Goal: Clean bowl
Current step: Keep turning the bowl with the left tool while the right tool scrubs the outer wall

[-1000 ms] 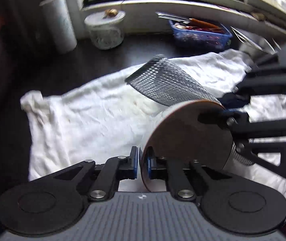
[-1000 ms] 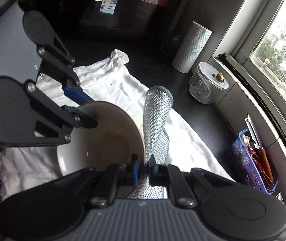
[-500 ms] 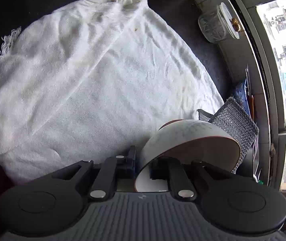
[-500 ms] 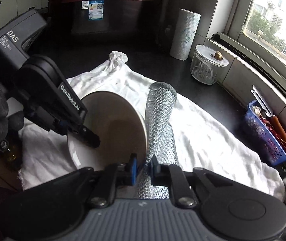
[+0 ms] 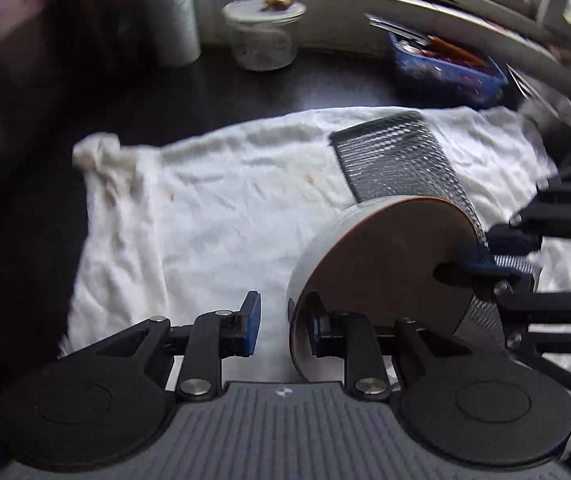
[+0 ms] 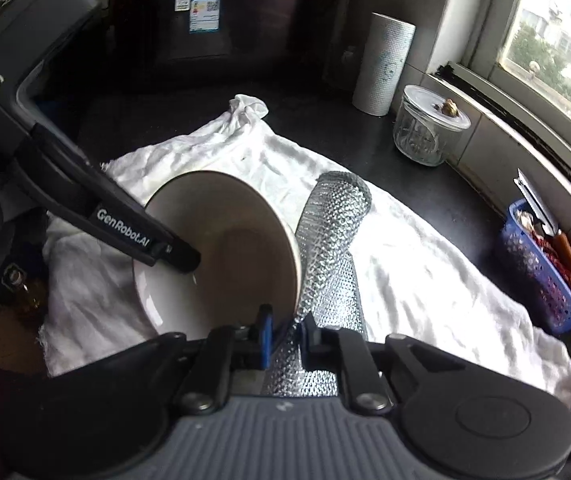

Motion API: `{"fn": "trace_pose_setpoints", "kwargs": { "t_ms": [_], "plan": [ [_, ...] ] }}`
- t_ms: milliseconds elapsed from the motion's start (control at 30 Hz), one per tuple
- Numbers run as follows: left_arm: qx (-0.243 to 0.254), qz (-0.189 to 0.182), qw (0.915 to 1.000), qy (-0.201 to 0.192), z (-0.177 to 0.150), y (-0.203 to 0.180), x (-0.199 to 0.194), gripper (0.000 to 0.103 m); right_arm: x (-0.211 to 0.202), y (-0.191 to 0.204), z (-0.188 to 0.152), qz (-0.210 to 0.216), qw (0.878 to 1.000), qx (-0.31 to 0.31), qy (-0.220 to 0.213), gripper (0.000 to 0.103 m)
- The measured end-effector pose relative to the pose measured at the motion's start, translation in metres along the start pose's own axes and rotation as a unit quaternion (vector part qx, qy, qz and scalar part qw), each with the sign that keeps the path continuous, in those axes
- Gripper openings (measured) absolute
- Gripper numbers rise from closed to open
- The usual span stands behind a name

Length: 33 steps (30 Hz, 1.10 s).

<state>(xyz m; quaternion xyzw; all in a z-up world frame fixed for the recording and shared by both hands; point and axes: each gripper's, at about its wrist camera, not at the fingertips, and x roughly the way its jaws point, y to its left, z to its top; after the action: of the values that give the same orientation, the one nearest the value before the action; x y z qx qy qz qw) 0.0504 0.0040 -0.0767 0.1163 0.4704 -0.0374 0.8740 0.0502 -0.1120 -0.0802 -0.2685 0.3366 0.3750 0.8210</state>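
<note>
The left gripper (image 5: 281,324), jaws parted, straddles the rim of a tilted round beige ceramic bowl (image 5: 385,268) above a white cloth (image 5: 213,216). The right gripper (image 6: 287,336) pinches a silver mesh scouring cloth (image 6: 331,240) against the bowl's far rim.

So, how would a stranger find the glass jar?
Follow the window sill to the black counter below it. There the glass jar stands beside a white paper roll; it alone is clear, with a small brownish knob on its lid.
</note>
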Motion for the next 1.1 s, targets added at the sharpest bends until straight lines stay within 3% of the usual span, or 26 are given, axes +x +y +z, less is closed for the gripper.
{"fn": "trace_pose_setpoints", "kwargs": {
  "t_ms": [67, 100, 133, 167, 267, 333, 433, 467, 567, 600, 667, 767, 800, 833, 867, 933, 967, 1000, 1067, 1100],
  "plan": [
    [0.085, 0.025, 0.9959, -0.016, 0.002, -0.015, -0.008, 0.022, 0.000, 0.005, 0.003, -0.007, 0.999, -0.035, 0.005, 0.015],
    [0.123, 0.032, 0.9917, -0.023, 0.003, -0.022, -0.011, 0.017, 0.000, 0.007, 0.004, -0.010, 0.999, -0.049, 0.008, 0.015],
    [0.138, 0.027, 0.9898, -0.022, 0.003, -0.025, -0.013, 0.009, 0.000, 0.009, 0.005, -0.014, 0.998, -0.067, 0.013, 0.015],
    [0.128, 0.017, 0.9915, -0.020, 0.004, -0.023, -0.014, 0.009, 0.001, 0.011, 0.006, -0.019, 0.996, -0.084, 0.018, 0.016],
    [-0.002, -0.031, 0.9994, -0.018, 0.004, 0.006, -0.011, 0.008, 0.002, 0.013, 0.010, -0.022, 0.995, -0.097, 0.024, 0.017],
    [-0.117, -0.092, 0.9887, -0.016, -0.003, 0.034, -0.006, 0.013, 0.005, 0.008, 0.009, -0.006, 0.998, -0.065, 0.024, 0.016],
    [-0.213, -0.136, 0.9671, -0.028, -0.020, 0.058, 0.002, 0.015, 0.008, 0.001, 0.006, 0.022, 0.999, -0.013, 0.023, 0.018],
    [-0.247, -0.151, 0.9568, -0.027, -0.025, 0.066, 0.006, 0.015, 0.009, -0.002, 0.005, 0.031, 0.999, 0.005, 0.023, 0.019],
    [-0.375, -0.202, 0.9045, -0.015, -0.044, 0.090, 0.024, 0.017, 0.011, -0.008, 0.002, 0.056, 0.997, 0.054, 0.021, 0.022],
    [-0.421, -0.218, 0.8806, -0.006, -0.052, 0.095, 0.031, 0.017, 0.011, -0.008, 0.002, 0.056, 0.996, 0.064, 0.019, 0.023],
    [-0.475, -0.238, 0.8471, 0.008, -0.063, 0.099, 0.040, 0.017, 0.009, -0.006, 0.002, 0.051, 0.996, 0.074, 0.015, 0.024],
    [-0.549, -0.271, 0.7901, 0.033, -0.081, 0.100, 0.053, 0.017, 0.005, -0.004, 0.003, 0.037, 0.996, 0.083, 0.009, 0.024],
    [-0.552, -0.275, 0.7859, 0.035, -0.083, 0.098, 0.054, 0.017, 0.004, -0.004, 0.003, 0.033, 0.996, 0.086, 0.008, 0.024],
    [-0.543, -0.272, 0.7938, 0.034, -0.081, 0.096, 0.053, 0.016, 0.004, -0.004, 0.002, 0.027, 0.996, 0.090, 0.007, 0.023],
    [-0.524, -0.267, 0.8078, 0.033, -0.077, 0.094, 0.051, 0.016, 0.004, -0.004, 0.001, 0.021, 0.996, 0.090, 0.006, 0.023],
    [-0.457, -0.245, 0.8544, 0.035, -0.063, 0.085, 0.045, 0.016, 0.004, -0.003, 0.001, 0.014, 0.996, 0.084, 0.009, 0.021],
    [-0.409, -0.221, 0.8847, 0.035, -0.054, 0.079, 0.039, 0.016, 0.005, -0.003, 0.000, 0.009, 0.997, 0.080, 0.011, 0.018],
    [-0.341, -0.189, 0.9206, 0.029, -0.043, 0.068, 0.031, 0.017, 0.005, -0.003, 0.000, 0.005, 0.997, 0.076, 0.011, 0.015],
    [-0.233, -0.141, 0.9622, 0.013, -0.028, 0.048, 0.017, 0.017, 0.005, -0.003, 0.000, 0.001, 0.998, 0.066, 0.011, 0.012],
    [-0.177, -0.117, 0.9772, 0.005, -0.022, 0.038, 0.010, 0.017, 0.005, -0.003, 0.001, -0.003, 0.998, 0.058, 0.011, 0.011]
  ]
}}
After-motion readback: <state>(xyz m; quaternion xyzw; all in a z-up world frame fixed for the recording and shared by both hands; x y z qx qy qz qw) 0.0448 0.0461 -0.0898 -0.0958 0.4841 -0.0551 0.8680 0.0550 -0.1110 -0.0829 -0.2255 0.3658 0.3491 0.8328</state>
